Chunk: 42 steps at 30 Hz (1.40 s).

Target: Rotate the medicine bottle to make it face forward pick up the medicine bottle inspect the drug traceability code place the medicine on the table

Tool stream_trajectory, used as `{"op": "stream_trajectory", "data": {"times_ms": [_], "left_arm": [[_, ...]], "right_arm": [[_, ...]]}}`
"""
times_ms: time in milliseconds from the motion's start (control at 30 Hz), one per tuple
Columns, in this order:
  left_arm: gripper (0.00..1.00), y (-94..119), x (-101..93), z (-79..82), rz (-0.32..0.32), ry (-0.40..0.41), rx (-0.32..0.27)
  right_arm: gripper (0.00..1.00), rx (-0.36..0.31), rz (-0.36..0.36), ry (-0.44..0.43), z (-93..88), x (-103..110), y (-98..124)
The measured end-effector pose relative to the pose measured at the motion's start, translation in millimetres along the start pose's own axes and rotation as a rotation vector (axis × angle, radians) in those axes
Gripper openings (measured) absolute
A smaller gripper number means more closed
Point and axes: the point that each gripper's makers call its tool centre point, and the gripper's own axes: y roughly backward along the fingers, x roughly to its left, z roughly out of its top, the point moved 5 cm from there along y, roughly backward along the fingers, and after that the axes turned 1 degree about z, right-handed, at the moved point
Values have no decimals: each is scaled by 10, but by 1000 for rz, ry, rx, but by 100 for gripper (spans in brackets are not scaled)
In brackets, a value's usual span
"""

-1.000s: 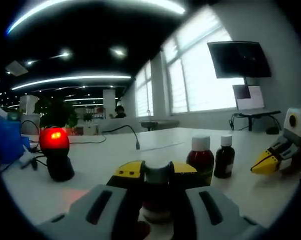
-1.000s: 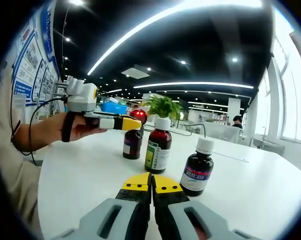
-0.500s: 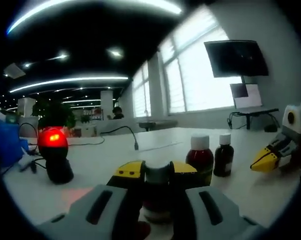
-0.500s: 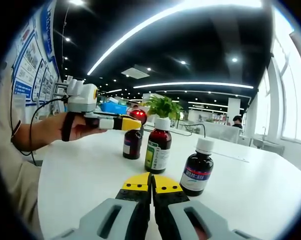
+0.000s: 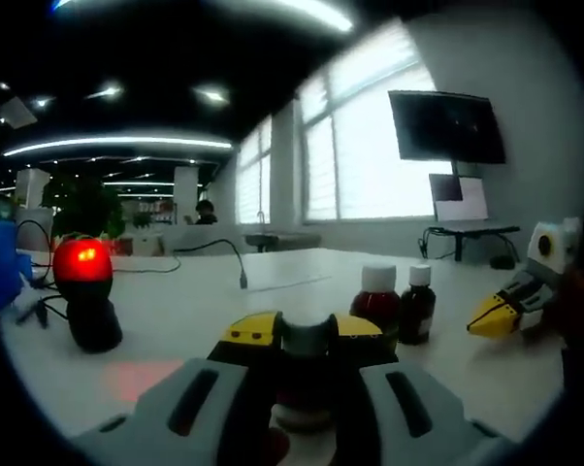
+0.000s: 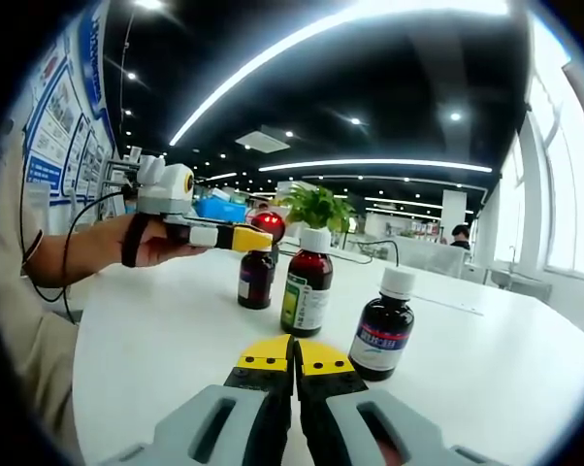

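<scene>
Left tongs (image 5: 307, 335) clench a medicine bottle (image 5: 305, 383) by its cap above the white desk (image 6: 176, 349); right tongs (image 6: 293, 354) are clenched empty, facing three bottles.

Ahead of my right jaws the table (image 6: 156, 330) lies open on the left side, while three bottles stand in the way: a dark one (image 6: 256, 280), a green-labelled one (image 6: 307, 291), and a white-capped one (image 6: 381, 335) nearest.
</scene>
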Motion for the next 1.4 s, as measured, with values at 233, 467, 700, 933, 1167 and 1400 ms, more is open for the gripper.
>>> {"op": "stream_trajectory", "data": {"times_ms": [233, 467, 700, 933, 1167, 1400], "left_arm": [[11, 4, 58, -6, -58, 31, 3], [11, -10, 96, -6, -109, 33, 12], [11, -37, 145, -11, -155, 49, 30], [11, -38, 139, -16, -191, 58, 40], [11, -28, 120, -21, -229, 77, 44], [11, -28, 121, -24, -260, 84, 47]], "right_arm": [[0, 1, 0, 0, 0, -1, -1], [0, 1, 0, -1, 0, -2, -1], [0, 2, 1, 0, -3, 2, 0], [0, 4, 2, 0, -6, 6, 0], [0, 4, 3, 1, -7, 14, 1], [0, 4, 3, 0, -4, 20, 2]]}}
